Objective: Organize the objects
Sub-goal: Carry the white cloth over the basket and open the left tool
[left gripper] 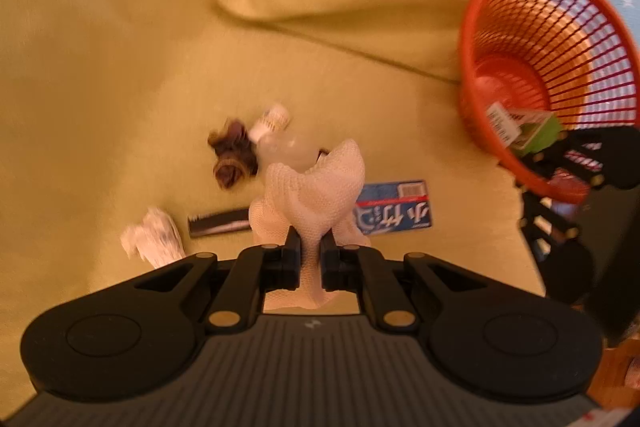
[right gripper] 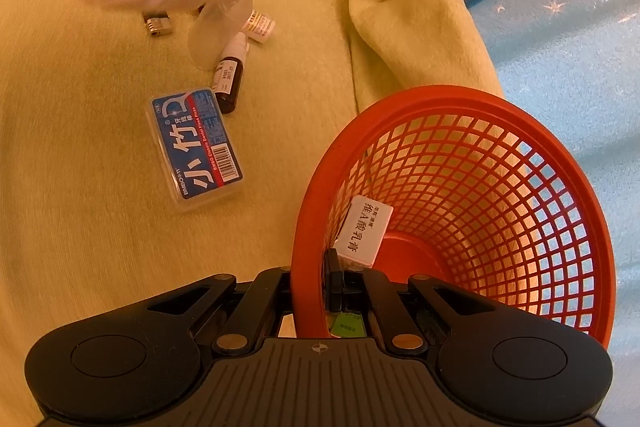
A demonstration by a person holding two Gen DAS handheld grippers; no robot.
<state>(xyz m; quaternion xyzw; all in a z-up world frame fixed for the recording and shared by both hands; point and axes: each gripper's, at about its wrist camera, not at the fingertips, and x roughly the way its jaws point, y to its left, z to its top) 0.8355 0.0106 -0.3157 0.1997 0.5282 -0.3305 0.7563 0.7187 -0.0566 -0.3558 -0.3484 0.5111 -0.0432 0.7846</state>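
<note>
White mesh fabric [left gripper: 316, 187], soft and bunched, sits pinched between the closed jaws of the left claw [left gripper: 310, 247]; it rises out of the grip in a loose fan, its long axis running up and away from the claw, free end spread wide and a tail drooping below the fingers. Only a narrow neck of the cloth is caught, so it may slide out if the claw swings quickly, and the drooping tail could snag the rim on the way in. The right claw [right gripper: 340, 287] is clamped on the near rim of the red basket [right gripper: 520, 131], tipping it so its mouth faces up and toward the left claw; a white carton [right gripper: 364, 231] lies inside against the wall. If that rim grip slips, the basket probably rolls and spills.

Beyond, on the yellow blanket [left gripper: 120, 67], lie a blue floss box [right gripper: 196, 143], long axis pointing away toward a dark dropper bottle [right gripper: 230, 79] just past it, then a clear cup [right gripper: 218, 31] and a small white bottle [right gripper: 260, 25]. In the left view a black bar [left gripper: 218, 223], a crumpled wrapper [left gripper: 154, 239] and a brown clump [left gripper: 232, 159] rest well apart from the basket.
</note>
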